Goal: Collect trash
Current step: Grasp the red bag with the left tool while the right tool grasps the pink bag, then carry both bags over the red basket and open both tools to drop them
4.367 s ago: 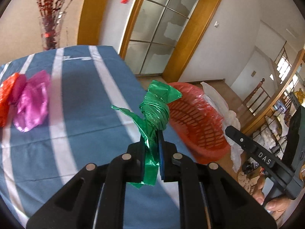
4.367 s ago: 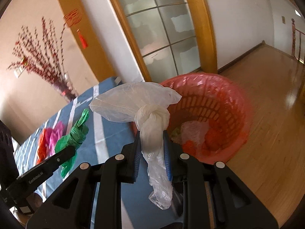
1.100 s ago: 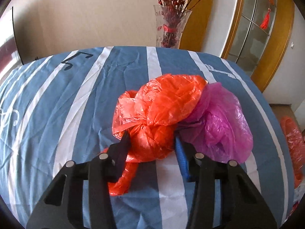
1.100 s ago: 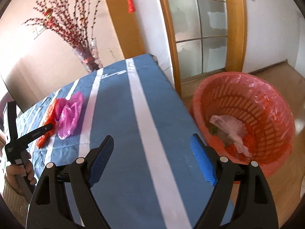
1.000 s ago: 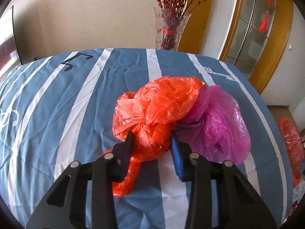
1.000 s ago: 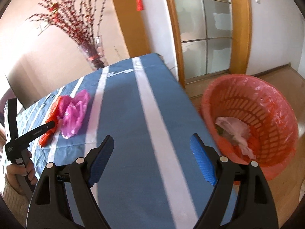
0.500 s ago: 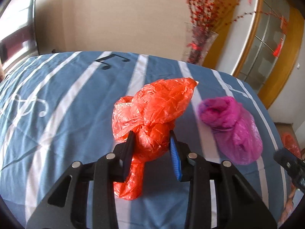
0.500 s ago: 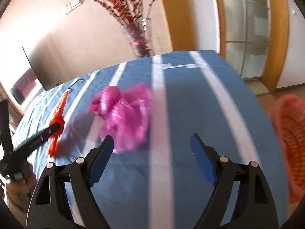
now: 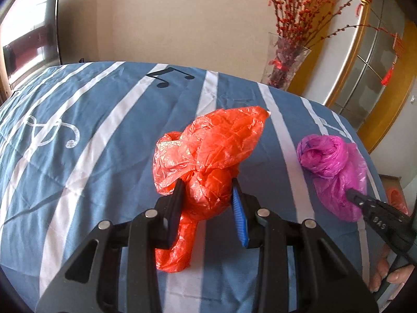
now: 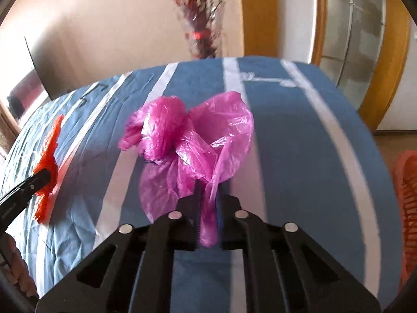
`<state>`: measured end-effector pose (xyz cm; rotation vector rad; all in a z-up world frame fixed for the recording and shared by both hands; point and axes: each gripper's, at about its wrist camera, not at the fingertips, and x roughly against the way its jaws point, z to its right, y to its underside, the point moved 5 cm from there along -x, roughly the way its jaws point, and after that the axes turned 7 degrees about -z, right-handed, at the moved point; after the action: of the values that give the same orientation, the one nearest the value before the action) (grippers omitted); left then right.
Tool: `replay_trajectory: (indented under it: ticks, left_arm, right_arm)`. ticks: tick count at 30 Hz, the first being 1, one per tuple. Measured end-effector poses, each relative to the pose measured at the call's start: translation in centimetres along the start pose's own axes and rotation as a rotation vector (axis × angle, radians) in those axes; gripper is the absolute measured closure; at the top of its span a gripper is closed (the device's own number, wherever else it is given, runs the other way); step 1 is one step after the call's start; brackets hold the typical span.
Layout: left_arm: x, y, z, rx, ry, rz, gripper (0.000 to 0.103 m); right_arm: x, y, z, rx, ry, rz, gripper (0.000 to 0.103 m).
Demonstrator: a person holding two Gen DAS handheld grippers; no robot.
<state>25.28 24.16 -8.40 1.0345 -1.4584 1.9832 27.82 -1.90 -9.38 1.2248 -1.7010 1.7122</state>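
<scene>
Orange bag (image 9: 208,154) is clenched between the left gripper (image 9: 208,203) fingers over the table (image 9: 78,130) middle; the right gripper (image 10: 207,208) pinches the magenta bag (image 10: 192,140) near the right edge.

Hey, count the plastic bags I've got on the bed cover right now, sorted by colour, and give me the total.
Orange bag: 1, clamped in the left gripper
Pink bag: 1, pinched in the right gripper
Total: 2
</scene>
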Motion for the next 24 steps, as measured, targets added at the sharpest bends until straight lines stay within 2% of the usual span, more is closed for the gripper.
replay_trajectory:
  ticks: [4,8,14,24]
  left_arm:
    - [0.1,0.4,1.6,-0.024,0.026,-0.002,0.068]
    - [0.4,0.9,3.6,-0.052,0.048,-0.007,0.068]
    - [1.0,1.9,7.8,-0.108,0.099,-0.014,0.068]
    - [2.9,4.1,16.1,-0.219,0.194,-0.018,0.068]
  right_arm:
    - [2.7,0.4,2.6,-0.039,0.013,0.052,0.096]
    - [6.1,1.2,5.8,-0.062,0.062,0.12,0.096]
    - [10.2,2.7,10.0,-0.129,0.078,0.169,0.097]
    - [14.2,5.0,15.0,-0.2,0.132,0.236,0.096]
